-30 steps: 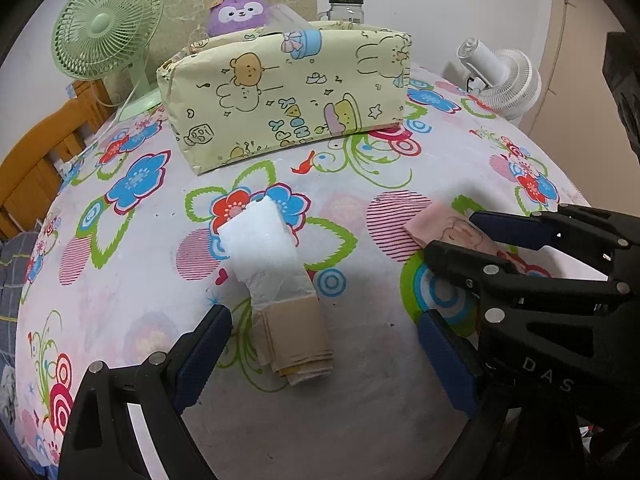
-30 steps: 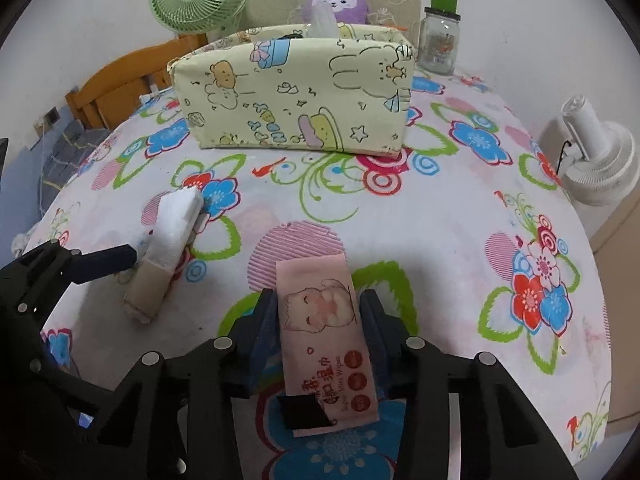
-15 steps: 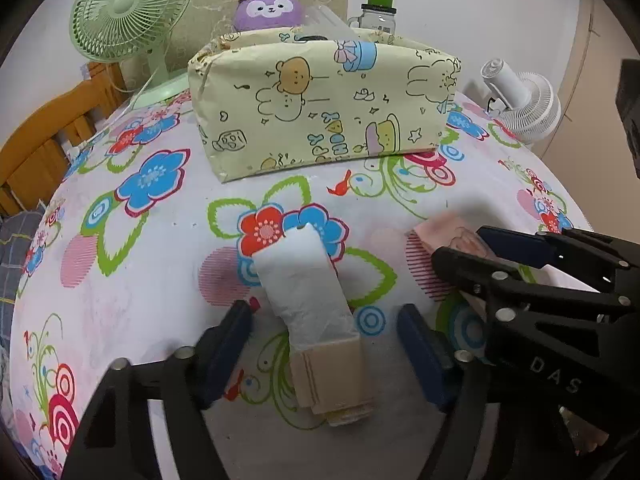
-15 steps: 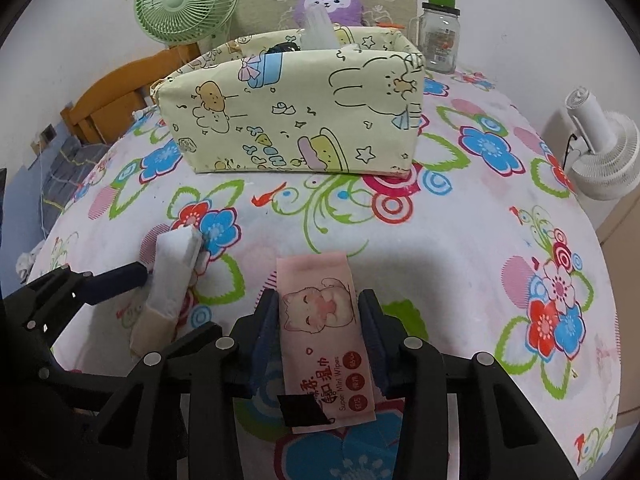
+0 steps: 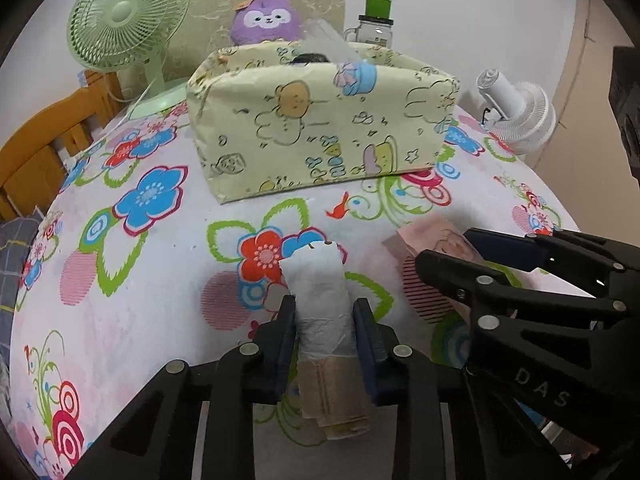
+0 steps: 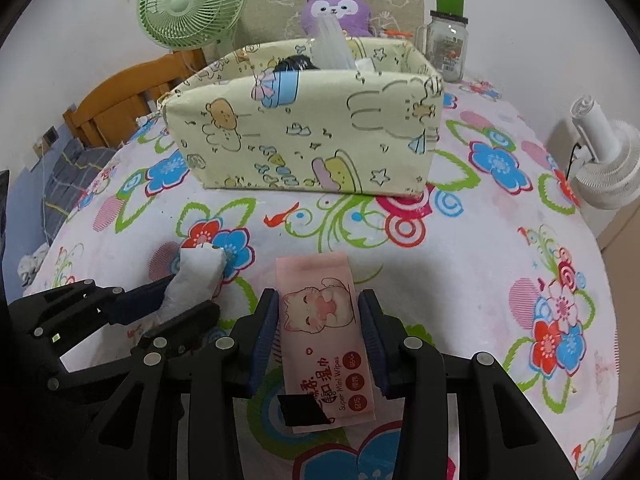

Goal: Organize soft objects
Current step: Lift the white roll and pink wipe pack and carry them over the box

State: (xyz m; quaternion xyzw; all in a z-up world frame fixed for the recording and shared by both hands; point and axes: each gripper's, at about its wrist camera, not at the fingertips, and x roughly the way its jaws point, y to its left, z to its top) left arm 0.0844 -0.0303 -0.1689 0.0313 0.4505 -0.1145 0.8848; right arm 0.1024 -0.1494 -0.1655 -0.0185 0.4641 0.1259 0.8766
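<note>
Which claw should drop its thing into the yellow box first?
Probably the right claw. It grips the pink wipes pack directly facing the yellow box; the left claw with its white bundle sits off to one side.

My left wrist camera sits just behind my left claw (image 5: 325, 330), low over the worktop (image 5: 132, 320), and looks forward along the fingers toward the far wall. My right wrist camera rides the same way behind my right claw (image 6: 318, 326), equally low and close, facing the same direction from a spot just to the right. Each view catches the other claw at its near edge. Both share the yellow fabric box (image 5: 320, 128) in the middle distance, the green fan (image 5: 128, 16), the purple plush (image 5: 266, 20) and the jar (image 5: 374, 26) behind it, and the white fan (image 5: 520, 116) on the right.
</note>
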